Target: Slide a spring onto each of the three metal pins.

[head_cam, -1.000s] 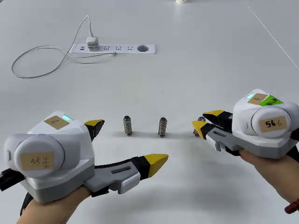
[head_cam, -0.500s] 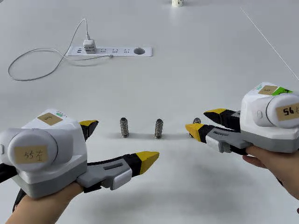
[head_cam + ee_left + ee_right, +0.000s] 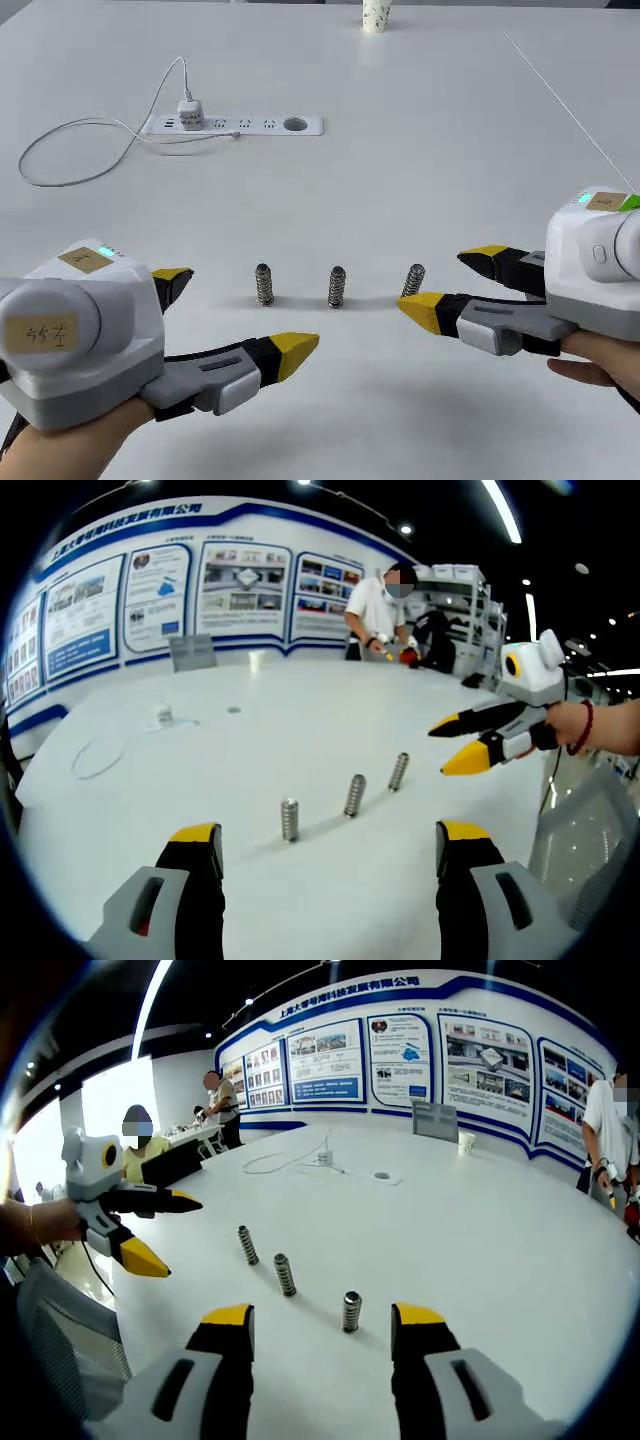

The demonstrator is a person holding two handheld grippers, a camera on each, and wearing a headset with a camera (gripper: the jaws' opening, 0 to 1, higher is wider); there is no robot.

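— What have you got in hand?

— Nothing. My left hand-held gripper (image 3: pixel 235 310) is spread wide and empty, and so is my right hand-held gripper (image 3: pixel 443 279). The two flank the row, clear of it on either side.

— And the row?

— It runs along the near edge of the counter (image 3: pixel 450 150): the left spring (image 3: pixel 264 284), the middle spring (image 3: pixel 337 287) and the right spring (image 3: pixel 413 280), each apart from its neighbour. The pins are hidden inside the coils, so I judge all three loaded, but I cannot swear each coil is fully down.

— What could spoil it?

— The right spring. It leans, while the other two stand upright, and the lower tip of my right hand-held gripper is near it. A careless sweep there would probably tip it over, and a loose pin could roll away across the smooth counter. Pinching a coil too hard might squash it or flick it off its pin.

— Anything else in reach?

— No. The power strip (image 3: pixel 235 125) and its cable (image 3: pixel 60 150) lie well off toward the far left corner, and a paper cup (image 3: pixel 375 15) sits at the far edge.
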